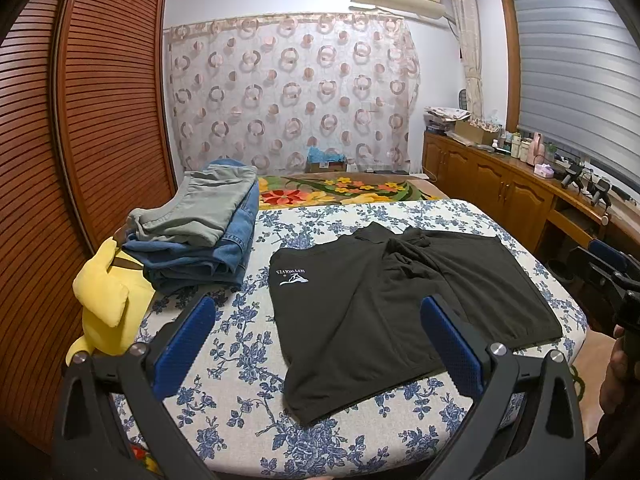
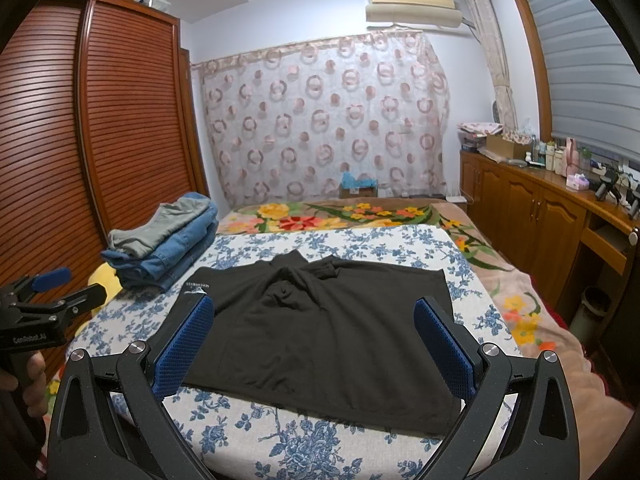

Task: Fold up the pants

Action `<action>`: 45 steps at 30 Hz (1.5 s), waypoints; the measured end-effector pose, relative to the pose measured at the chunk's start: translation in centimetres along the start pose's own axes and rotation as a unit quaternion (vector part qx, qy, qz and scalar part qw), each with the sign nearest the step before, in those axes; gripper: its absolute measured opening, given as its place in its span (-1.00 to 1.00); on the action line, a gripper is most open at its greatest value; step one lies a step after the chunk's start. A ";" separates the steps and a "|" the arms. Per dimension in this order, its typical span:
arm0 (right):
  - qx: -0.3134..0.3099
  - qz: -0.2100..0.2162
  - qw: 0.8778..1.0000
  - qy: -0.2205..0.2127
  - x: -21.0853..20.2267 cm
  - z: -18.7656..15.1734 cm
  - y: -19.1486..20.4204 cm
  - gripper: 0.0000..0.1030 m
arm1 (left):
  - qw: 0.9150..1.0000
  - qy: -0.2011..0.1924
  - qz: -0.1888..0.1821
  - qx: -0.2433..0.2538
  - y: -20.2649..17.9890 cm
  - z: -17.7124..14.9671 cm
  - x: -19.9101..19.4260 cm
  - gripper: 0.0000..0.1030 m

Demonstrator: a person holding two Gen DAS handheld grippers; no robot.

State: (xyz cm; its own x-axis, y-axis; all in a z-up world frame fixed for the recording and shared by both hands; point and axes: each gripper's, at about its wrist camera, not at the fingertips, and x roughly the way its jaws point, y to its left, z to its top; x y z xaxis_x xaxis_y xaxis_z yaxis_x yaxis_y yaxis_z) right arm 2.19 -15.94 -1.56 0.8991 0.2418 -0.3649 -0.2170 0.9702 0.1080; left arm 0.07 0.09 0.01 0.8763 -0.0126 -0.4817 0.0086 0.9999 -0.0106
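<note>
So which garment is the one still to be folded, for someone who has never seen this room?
Start at the bed with the blue-flowered white cover. On its middle lie the black pants, spread flat with a small white logo near one corner. The grey and denim clothes by the wardrobe are already folded and stacked.

Bedroom of a home. A bed (image 2: 360, 240) fills the centre, covered by a blue-flowered sheet (image 2: 248, 432) over a bright floral blanket (image 2: 304, 220). A louvred wooden wardrobe (image 2: 132, 120) stands along the left wall. A sheer curtain (image 2: 324, 120) with ring patterns hangs on the far wall, below a wall-mounted air conditioner (image 2: 412, 4). At right, low wooden cabinets (image 2: 532, 220) carry bottles (image 2: 556, 158), boxes and a tissue pack beneath a window with a grey blind (image 2: 580, 60). Folded clothes (image 1: 200, 232) are stacked on the bed beside a yellow plush toy (image 1: 108, 300).
</note>
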 end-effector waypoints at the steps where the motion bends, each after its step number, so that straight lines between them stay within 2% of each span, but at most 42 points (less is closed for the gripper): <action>1: 0.000 0.000 1.000 0.000 0.0 0.0 0.0 0.98 | 1.000 0.000 0.000 0.000 0.0 0.0 0.0 1.00; 45: 0.001 0.000 1.000 0.001 -0.1 -0.1 -0.1 0.98 | 1.000 0.004 -0.002 -0.001 -0.3 -1.0 0.8 1.00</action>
State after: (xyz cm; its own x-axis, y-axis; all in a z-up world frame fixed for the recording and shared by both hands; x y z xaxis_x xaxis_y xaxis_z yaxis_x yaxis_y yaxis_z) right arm 2.13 -16.05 -1.61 0.8986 0.2423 -0.3659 -0.2171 0.9700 0.1092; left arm 0.28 -0.23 -1.19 0.8726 -0.0160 -0.4881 0.0103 0.9998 -0.0145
